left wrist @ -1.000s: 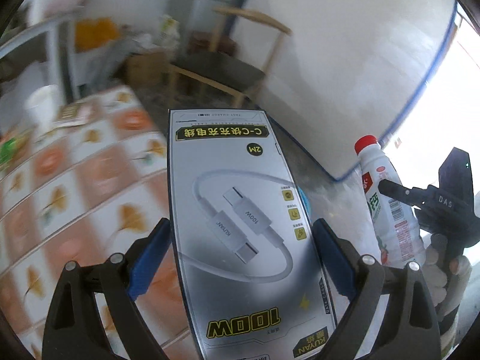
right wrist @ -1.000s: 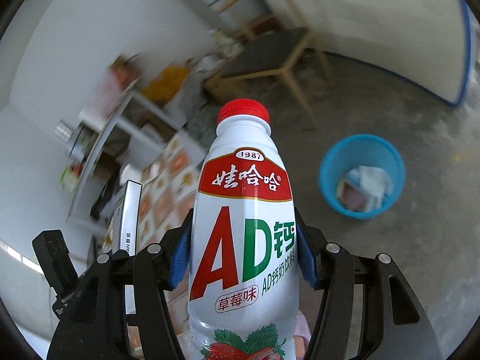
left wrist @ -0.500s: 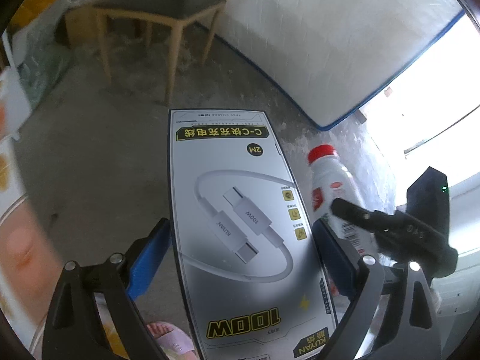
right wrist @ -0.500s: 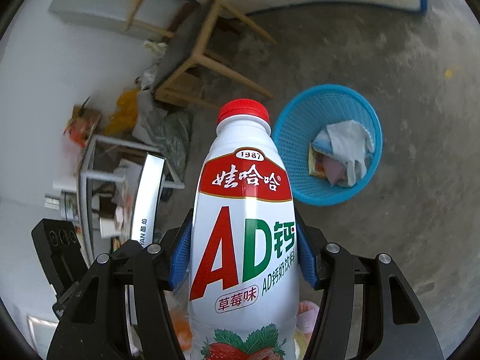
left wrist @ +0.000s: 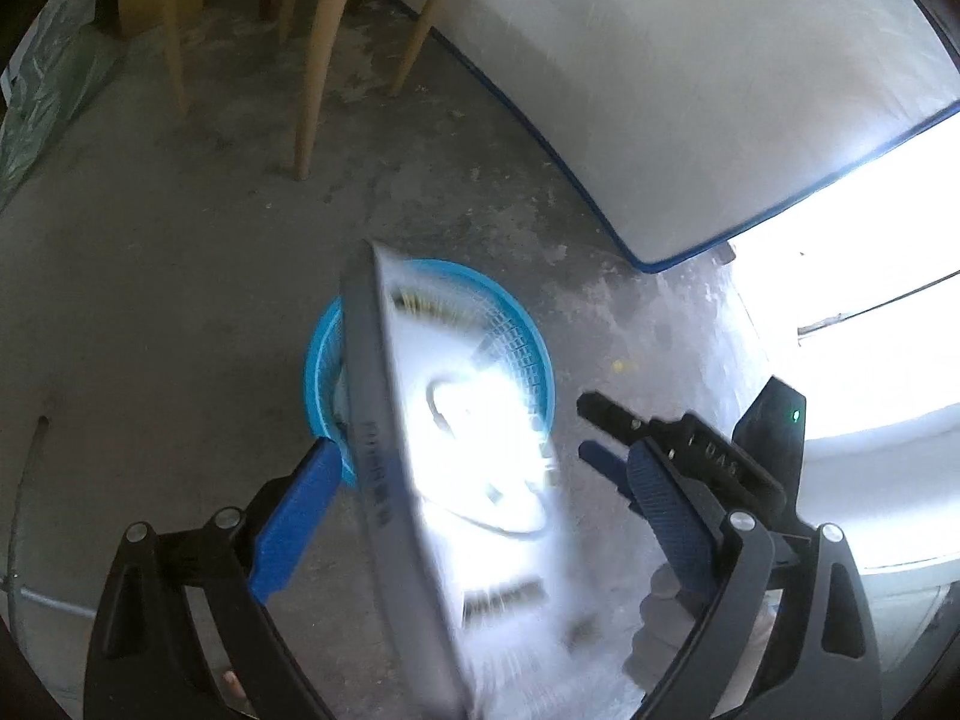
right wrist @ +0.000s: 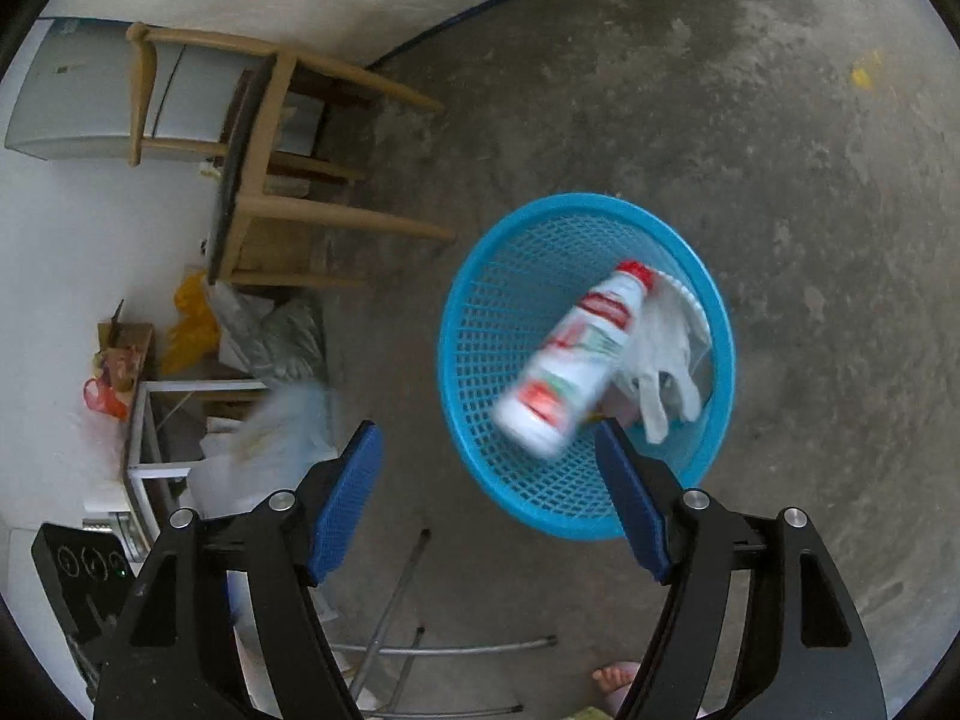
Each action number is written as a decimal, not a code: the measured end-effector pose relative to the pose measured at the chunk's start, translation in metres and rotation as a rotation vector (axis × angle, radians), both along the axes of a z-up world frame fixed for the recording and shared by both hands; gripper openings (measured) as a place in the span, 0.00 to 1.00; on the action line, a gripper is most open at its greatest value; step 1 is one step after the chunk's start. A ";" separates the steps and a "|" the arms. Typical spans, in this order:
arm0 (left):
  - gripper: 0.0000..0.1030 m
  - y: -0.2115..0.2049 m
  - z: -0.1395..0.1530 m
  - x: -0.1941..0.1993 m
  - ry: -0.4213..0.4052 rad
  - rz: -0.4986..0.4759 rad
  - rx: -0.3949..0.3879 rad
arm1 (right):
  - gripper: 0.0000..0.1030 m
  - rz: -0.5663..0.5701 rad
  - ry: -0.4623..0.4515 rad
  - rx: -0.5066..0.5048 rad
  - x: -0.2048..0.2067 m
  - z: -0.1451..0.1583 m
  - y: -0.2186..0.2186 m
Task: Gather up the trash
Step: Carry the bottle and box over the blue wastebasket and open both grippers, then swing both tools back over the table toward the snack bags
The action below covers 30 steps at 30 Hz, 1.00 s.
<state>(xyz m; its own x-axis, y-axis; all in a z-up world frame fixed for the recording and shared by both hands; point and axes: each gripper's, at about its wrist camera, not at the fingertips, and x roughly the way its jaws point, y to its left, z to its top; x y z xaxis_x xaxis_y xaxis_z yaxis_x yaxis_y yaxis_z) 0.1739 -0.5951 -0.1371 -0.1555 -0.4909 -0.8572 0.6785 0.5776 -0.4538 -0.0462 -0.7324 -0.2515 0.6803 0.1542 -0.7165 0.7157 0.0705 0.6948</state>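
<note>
The right gripper (right wrist: 489, 480) has its blue-padded jaws spread with nothing between them; they have just been opening, and the white plastic drink bottle with a red cap (right wrist: 573, 360), gripped upright between the pads a moment ago, is now clear of them, tilted and blurred inside the round blue mesh plastic basket (right wrist: 480, 324) on the concrete floor (right wrist: 780, 150), beside a crumpled white glove (right wrist: 666, 354) already in there. The left gripper (left wrist: 474, 510) also stands spread: the flat grey cable box (left wrist: 456, 480), earlier clamped square between its pads, now hangs blurred and twisted edge-on between them, touching neither pad, over the same basket. The right gripper shows just beside it in the left view. A wooden chair (right wrist: 258, 180) stands well apart by the wall, with bags (right wrist: 264, 330) piled near its legs.
</note>
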 end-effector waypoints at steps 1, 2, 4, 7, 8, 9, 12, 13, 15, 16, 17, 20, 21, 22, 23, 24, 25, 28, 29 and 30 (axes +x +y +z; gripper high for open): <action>0.91 -0.001 0.001 -0.001 0.008 0.000 -0.009 | 0.68 0.002 0.002 -0.007 -0.004 0.002 0.003; 0.91 -0.002 0.002 -0.001 0.013 0.001 -0.016 | 0.68 0.001 0.001 -0.012 -0.007 0.004 0.003; 0.91 -0.009 0.002 0.001 0.010 0.003 -0.028 | 0.68 -0.005 -0.008 -0.021 -0.016 0.010 0.003; 0.91 -0.011 0.008 0.000 0.004 0.011 -0.054 | 0.68 -0.013 -0.018 -0.046 -0.027 0.018 0.002; 0.91 -0.009 0.010 0.000 0.008 0.012 -0.064 | 0.68 -0.014 -0.019 -0.052 -0.027 0.017 0.000; 0.91 -0.006 0.016 -0.001 0.009 0.014 -0.079 | 0.68 -0.014 -0.024 -0.061 -0.031 0.020 0.000; 0.91 0.007 0.030 -0.002 -0.006 0.014 -0.121 | 0.68 -0.007 -0.020 -0.082 -0.038 0.022 0.000; 0.91 0.013 0.037 -0.003 -0.016 0.012 -0.137 | 0.68 -0.004 -0.017 -0.086 -0.040 0.023 0.001; 0.91 0.026 0.050 -0.005 -0.033 0.009 -0.168 | 0.68 0.004 -0.006 -0.097 -0.044 0.024 0.004; 0.91 0.036 0.058 -0.007 -0.043 0.007 -0.189 | 0.68 0.010 -0.001 -0.103 -0.045 0.025 0.006; 0.91 0.045 0.066 -0.009 -0.056 0.003 -0.207 | 0.68 0.016 0.001 -0.108 -0.046 0.026 0.009; 0.91 0.074 0.091 -0.017 -0.104 -0.002 -0.260 | 0.68 0.041 0.007 -0.133 -0.048 0.034 0.017; 0.91 0.086 0.101 -0.021 -0.119 -0.002 -0.281 | 0.68 0.054 0.010 -0.149 -0.049 0.039 0.022; 0.91 0.097 0.109 -0.023 -0.131 0.000 -0.298 | 0.68 0.063 0.010 -0.161 -0.049 0.042 0.024; 0.91 0.110 0.119 -0.027 -0.147 0.001 -0.316 | 0.68 0.078 0.007 -0.178 -0.049 0.049 0.030; 0.91 0.122 0.127 -0.031 -0.158 0.004 -0.330 | 0.68 0.092 0.003 -0.193 -0.048 0.055 0.035; 0.91 0.132 0.134 -0.033 -0.166 0.009 -0.341 | 0.68 0.103 0.002 -0.204 -0.048 0.060 0.040; 0.92 0.173 0.155 -0.040 -0.194 0.051 -0.382 | 0.68 0.147 -0.004 -0.256 -0.046 0.081 0.060; 0.93 0.188 0.161 -0.042 -0.194 0.065 -0.400 | 0.68 0.166 -0.015 -0.270 -0.046 0.090 0.069; 0.93 0.199 0.165 -0.044 -0.194 0.070 -0.411 | 0.68 0.178 -0.019 -0.282 -0.045 0.097 0.076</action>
<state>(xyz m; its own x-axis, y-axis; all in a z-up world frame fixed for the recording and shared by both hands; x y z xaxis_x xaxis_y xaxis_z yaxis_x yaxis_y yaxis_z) 0.1301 -0.3957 0.0274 0.0349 -0.7998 -0.5992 0.7392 0.4241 -0.5232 -0.0911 -0.6560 -0.1544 0.6743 0.0689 -0.7352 0.6620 0.3848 0.6432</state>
